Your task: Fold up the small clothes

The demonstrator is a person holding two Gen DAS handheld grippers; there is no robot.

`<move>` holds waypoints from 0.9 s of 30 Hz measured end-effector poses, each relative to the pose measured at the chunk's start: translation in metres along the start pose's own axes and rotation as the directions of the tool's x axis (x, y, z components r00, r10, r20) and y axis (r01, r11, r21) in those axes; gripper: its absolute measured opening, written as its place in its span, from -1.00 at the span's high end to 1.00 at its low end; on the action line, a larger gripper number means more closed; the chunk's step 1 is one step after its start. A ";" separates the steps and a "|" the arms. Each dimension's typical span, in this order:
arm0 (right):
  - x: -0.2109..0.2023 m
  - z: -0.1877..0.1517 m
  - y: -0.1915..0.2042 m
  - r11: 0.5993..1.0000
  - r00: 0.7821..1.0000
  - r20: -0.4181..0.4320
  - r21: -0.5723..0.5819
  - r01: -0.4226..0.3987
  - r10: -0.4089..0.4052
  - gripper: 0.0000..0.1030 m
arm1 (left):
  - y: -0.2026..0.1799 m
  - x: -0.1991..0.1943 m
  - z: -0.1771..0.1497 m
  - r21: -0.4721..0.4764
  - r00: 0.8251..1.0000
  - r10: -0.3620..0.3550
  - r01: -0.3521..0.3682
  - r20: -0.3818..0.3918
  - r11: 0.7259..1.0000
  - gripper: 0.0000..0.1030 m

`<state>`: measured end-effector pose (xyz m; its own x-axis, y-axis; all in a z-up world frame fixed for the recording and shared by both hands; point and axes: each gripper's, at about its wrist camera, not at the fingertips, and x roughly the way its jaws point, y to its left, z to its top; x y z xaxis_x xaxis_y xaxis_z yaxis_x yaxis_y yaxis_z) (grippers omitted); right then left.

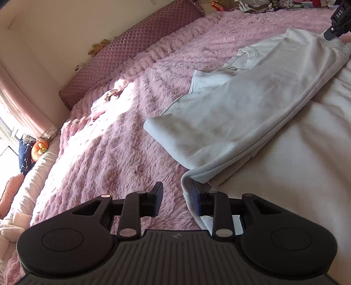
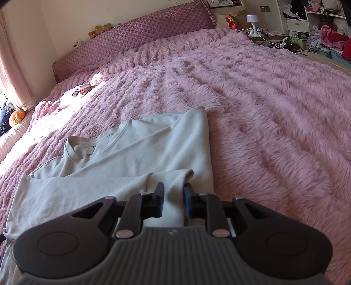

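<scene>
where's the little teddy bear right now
The teddy bear sits on top of the quilted pink headboard against the wall, upper left in both wrist views, far beyond the white shirt.

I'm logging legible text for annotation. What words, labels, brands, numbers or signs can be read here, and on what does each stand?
"DAS": white letters on the black right gripper, seen from the left wrist view.
Round neck label inside the collar of the white shirt: a ring mark only, too small to read.
Red snack bag behind the bed: yellow print, too blurred to read.
Small emblem on each gripper's grey body: no letters legible.
</scene>
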<state>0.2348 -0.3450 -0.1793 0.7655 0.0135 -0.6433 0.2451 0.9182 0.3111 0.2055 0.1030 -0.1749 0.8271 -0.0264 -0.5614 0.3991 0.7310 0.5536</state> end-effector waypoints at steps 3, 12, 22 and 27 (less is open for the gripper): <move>0.000 0.000 0.000 1.000 1.000 -0.001 -0.006 0.002 -0.002 0.70 | -0.003 -0.002 0.001 0.005 1.000 -0.005 0.005 0.012 1.000 0.05; 0.001 0.001 0.002 1.000 1.000 -0.012 -0.007 0.007 -0.007 0.70 | -0.016 0.031 0.009 0.073 1.000 0.001 0.001 -0.024 0.997 0.88; -0.030 0.004 0.002 0.999 0.991 0.122 0.016 0.051 -0.052 1.00 | 0.012 0.001 0.000 -0.293 1.000 0.010 -0.011 -0.006 0.956 0.94; -0.027 0.000 -0.016 0.995 1.000 0.023 0.100 -0.002 0.000 0.82 | 0.010 0.018 -0.006 -0.341 0.999 -0.016 -0.003 -0.051 0.940 0.94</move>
<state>0.2100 -0.3602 -0.1673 0.7788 0.0045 -0.6273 0.3019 0.8738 0.3811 0.2221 0.1143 -0.1832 0.7997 -0.0033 -0.6004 0.2380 0.9198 0.3119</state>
